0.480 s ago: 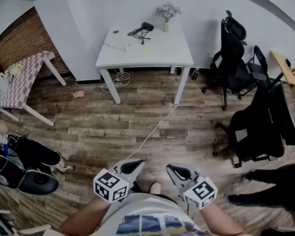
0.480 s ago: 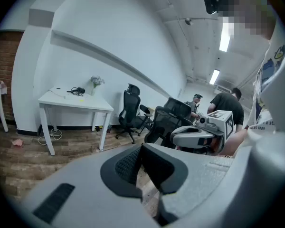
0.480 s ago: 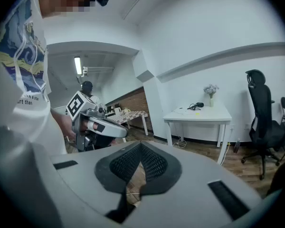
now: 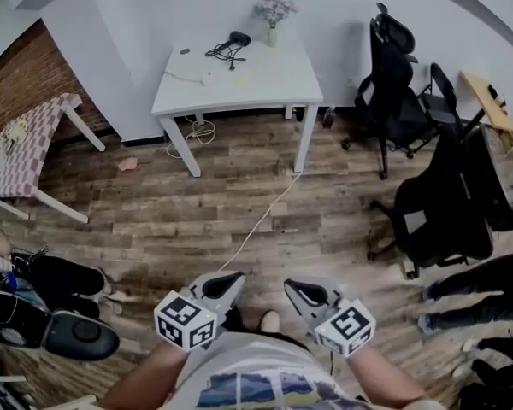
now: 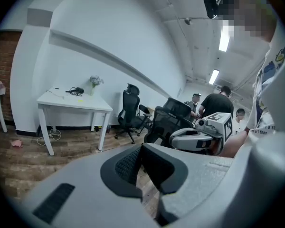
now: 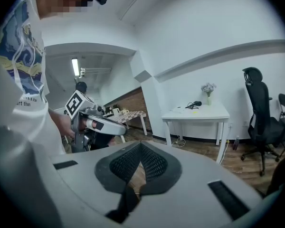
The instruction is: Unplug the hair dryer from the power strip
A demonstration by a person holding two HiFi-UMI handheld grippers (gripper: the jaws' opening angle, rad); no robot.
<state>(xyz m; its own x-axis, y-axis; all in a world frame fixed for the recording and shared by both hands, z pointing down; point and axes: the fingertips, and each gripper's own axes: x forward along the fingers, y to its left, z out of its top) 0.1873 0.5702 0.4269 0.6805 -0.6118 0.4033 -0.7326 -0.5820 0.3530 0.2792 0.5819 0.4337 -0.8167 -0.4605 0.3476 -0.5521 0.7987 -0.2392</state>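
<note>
A black hair dryer [image 4: 237, 38] lies at the back of a white table [image 4: 256, 94] across the room, its dark cord [image 4: 221, 53] coiled beside it. A white power strip [image 4: 210, 77] lies nearer the table's front. Both grippers are held low against my body, far from the table. My left gripper [image 4: 232, 283] and right gripper [image 4: 294, 290] are shut with nothing in them. The left gripper view shows the table [image 5: 72, 104] and dryer [image 5: 77, 90] far off past its shut gripper [image 5: 140, 149]. In the right gripper view the dryer [image 6: 196, 103] sits beyond the shut gripper [image 6: 140, 146].
A white cable [image 4: 261, 225] runs over the wooden floor from the table toward me. Black office chairs [image 4: 392, 75] stand at the right, a checkered table [image 4: 30, 148] at the left, dark bags [image 4: 56, 314] at my left. A flower vase [image 4: 273, 26] stands by the dryer. People [image 5: 218, 103] stand behind.
The head view has shifted a little, so the table now sits slightly higher and further left. Both grippers stay shut and low in about the same place.
</note>
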